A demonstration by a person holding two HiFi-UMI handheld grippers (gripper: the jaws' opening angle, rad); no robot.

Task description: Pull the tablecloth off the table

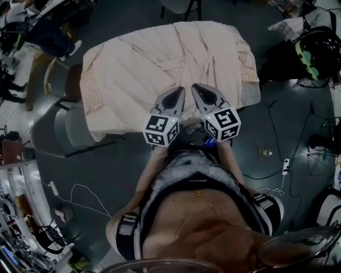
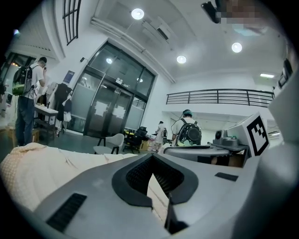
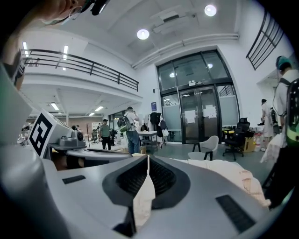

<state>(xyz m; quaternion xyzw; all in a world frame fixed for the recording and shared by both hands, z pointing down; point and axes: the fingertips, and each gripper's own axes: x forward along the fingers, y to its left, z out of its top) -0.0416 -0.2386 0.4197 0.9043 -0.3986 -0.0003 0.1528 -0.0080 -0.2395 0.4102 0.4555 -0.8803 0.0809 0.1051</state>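
A cream tablecloth (image 1: 170, 58) covers the table, creased and hanging over the edges. Both grippers sit side by side at its near edge, just in front of my body. My left gripper (image 1: 180, 89) is shut on a fold of the cloth; in the left gripper view a strip of the tablecloth (image 2: 158, 191) runs between the closed jaws of the left gripper (image 2: 152, 158). My right gripper (image 1: 195, 86) is shut on the cloth too, and the pinched tablecloth (image 3: 144, 196) shows in the right gripper (image 3: 148, 156). The table itself is hidden under the cloth.
A grey chair (image 1: 58, 128) stands left of the table and another chair (image 1: 178, 6) behind it. Cables (image 1: 80, 192) and a power strip (image 1: 286, 166) lie on the dark floor. A person with a backpack (image 1: 314, 50) stands at the right. More people are at the far left.
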